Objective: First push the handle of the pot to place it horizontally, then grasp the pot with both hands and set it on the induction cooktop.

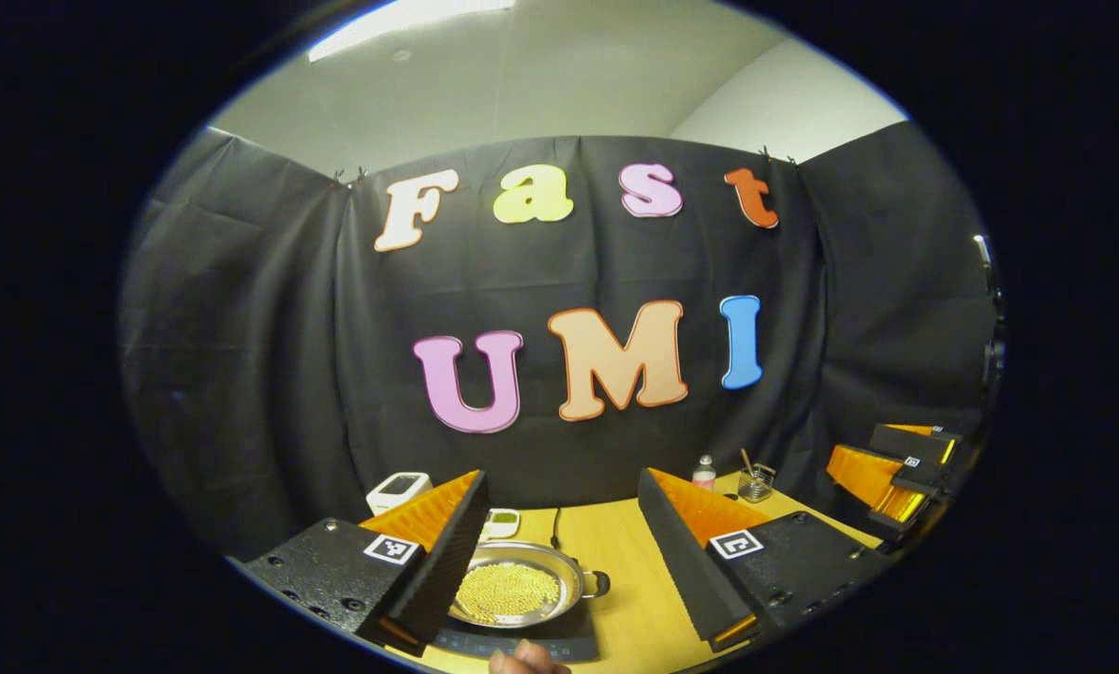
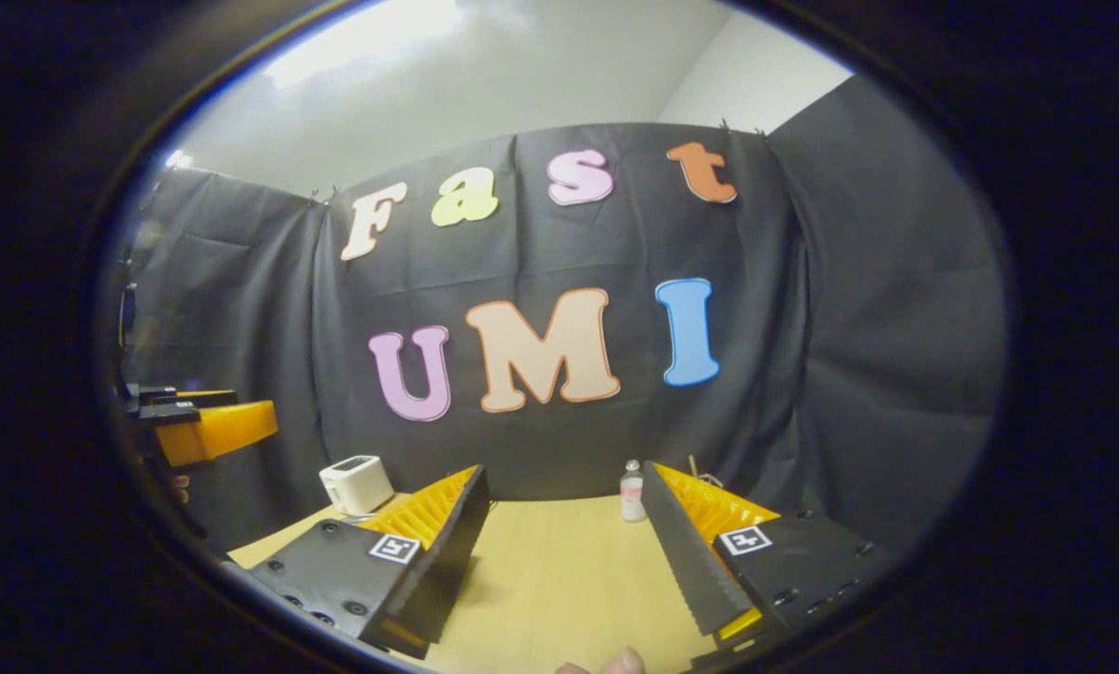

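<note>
One pot (image 1: 522, 588) holds yellow beads (image 1: 506, 592).

The left tool (image 1: 559, 552) is raised and level, its two fingers spread wide apart with nothing between them, and a fingertip of the holding hand (image 1: 526, 660) peeks in at the bottom edge of the left gripper view. The right tool (image 2: 564, 552) is posed likewise, fingers wide apart and empty. In each view the other tool sits off to the side, well apart.
</note>
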